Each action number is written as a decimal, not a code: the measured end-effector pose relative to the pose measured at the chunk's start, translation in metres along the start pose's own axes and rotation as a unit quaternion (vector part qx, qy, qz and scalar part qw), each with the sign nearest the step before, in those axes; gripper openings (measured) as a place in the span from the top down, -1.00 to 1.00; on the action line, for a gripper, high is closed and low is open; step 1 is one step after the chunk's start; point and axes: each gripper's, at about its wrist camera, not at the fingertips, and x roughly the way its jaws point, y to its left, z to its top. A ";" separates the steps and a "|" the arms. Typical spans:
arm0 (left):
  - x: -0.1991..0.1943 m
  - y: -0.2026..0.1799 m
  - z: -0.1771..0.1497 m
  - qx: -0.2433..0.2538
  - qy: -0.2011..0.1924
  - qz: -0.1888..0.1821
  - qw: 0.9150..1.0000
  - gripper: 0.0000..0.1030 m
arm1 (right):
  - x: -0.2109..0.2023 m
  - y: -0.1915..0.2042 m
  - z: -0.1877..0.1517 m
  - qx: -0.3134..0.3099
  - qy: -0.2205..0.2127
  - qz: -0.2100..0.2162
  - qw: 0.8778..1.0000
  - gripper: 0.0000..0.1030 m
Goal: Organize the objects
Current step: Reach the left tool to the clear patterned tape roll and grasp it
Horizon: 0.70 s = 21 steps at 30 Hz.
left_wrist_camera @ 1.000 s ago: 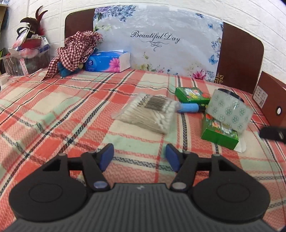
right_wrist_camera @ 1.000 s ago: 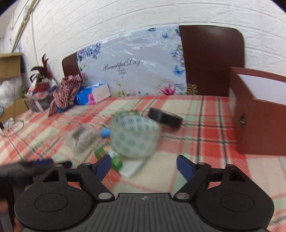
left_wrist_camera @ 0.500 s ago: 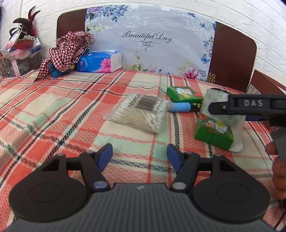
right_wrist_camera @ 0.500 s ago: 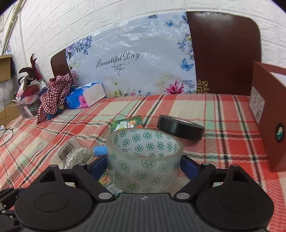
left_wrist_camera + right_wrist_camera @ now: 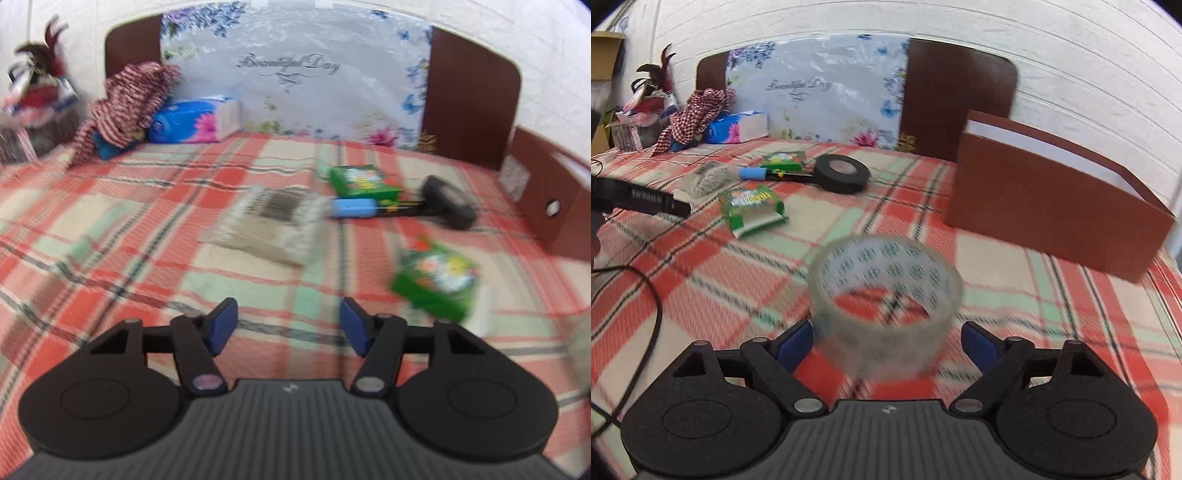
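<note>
My right gripper (image 5: 886, 341) is shut on a clear tape roll (image 5: 884, 295) with green dots and holds it above the plaid cloth, left of the brown box (image 5: 1052, 206). My left gripper (image 5: 288, 326) is open and empty over the cloth. Ahead of it lie a bag of cotton swabs (image 5: 269, 229), a blue-capped pen (image 5: 354, 207), a black tape roll (image 5: 447, 201) and two green packets (image 5: 364, 181) (image 5: 436, 278). The right wrist view also shows the black tape roll (image 5: 842, 172), a green packet (image 5: 751, 206) and the left gripper's finger (image 5: 639, 199).
A blue tissue pack (image 5: 195, 123) and a checked cloth (image 5: 125, 99) lie at the back left by the floral headboard panel (image 5: 295, 74). A basket of clutter (image 5: 33, 110) stands far left. A black cable (image 5: 646, 314) runs along the left side.
My right gripper has lifted the clear tape roll off the green packet and carried it right, toward the brown box. My left gripper has shifted slightly and stayed open.
</note>
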 end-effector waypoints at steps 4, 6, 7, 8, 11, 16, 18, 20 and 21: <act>-0.029 -0.062 0.019 0.043 -0.010 -0.098 0.994 -0.16 | 0.000 -0.008 -0.009 0.026 0.008 0.000 1.000 -0.70; -0.032 -0.098 0.022 0.076 0.017 -0.154 0.985 -0.16 | 0.002 -0.008 -0.010 0.027 0.005 0.001 1.000 -0.70; -0.031 -0.114 0.021 0.086 0.040 -0.178 0.980 -0.16 | 0.001 -0.006 -0.011 0.024 0.002 0.000 1.000 -0.70; -0.028 -0.129 0.019 0.094 0.064 -0.191 0.975 -0.16 | 0.000 -0.007 -0.012 0.023 0.000 0.001 1.000 -0.70; -0.017 -0.155 0.012 0.093 0.119 -0.212 0.966 -0.14 | -0.001 -0.009 -0.013 0.029 -0.003 0.003 1.000 -0.70; -0.005 -0.178 0.000 0.116 0.156 -0.208 0.959 0.31 | 0.002 -0.004 -0.002 0.000 -0.007 0.012 1.000 -0.70; 0.002 -0.179 -0.002 0.110 0.167 -0.213 0.956 0.50 | 0.010 0.001 0.003 -0.015 -0.005 0.026 1.000 -0.59; -0.003 -0.185 0.004 0.128 0.154 -0.192 0.961 0.53 | 0.015 0.003 0.008 -0.016 -0.011 0.022 1.000 -0.61; -0.008 -0.190 0.012 0.140 0.140 -0.187 0.962 0.54 | 0.014 0.002 0.011 -0.016 -0.024 0.015 0.999 -0.60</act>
